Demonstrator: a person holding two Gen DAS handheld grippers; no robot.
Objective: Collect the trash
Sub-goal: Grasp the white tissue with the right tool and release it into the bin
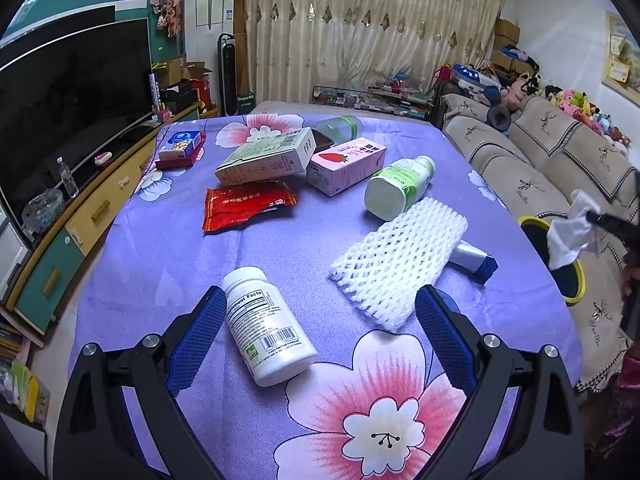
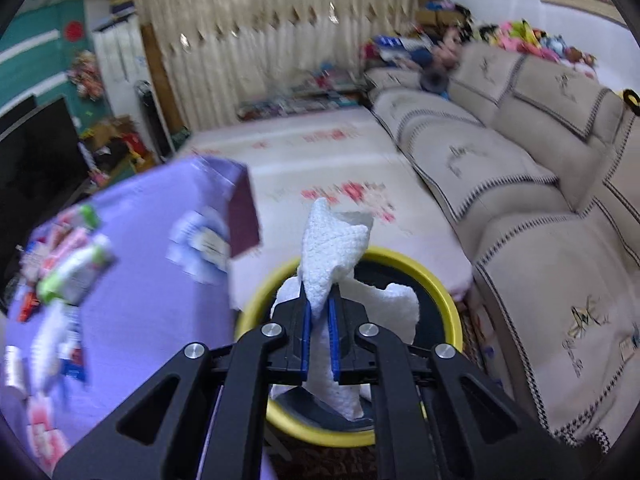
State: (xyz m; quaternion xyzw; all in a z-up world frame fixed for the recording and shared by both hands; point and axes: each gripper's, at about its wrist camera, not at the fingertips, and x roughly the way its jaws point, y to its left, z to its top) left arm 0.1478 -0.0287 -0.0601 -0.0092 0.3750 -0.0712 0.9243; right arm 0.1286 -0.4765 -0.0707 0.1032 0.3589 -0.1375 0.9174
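Now one crumpled tissue (image 2: 334, 256) in right gripper (image 2: 320, 300), over one bin (image 2: 448, 300)

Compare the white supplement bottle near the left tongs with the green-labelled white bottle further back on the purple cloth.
The white plastic supplement bottle with the printed facts label lies between the open left tongs, cap pointing away from the camera. The green-labelled white bottle lies beside the pink strawberry carton, flat base toward the camera. The first label is white with a barcode; the second is green. Both lie on their sides on the cloth.
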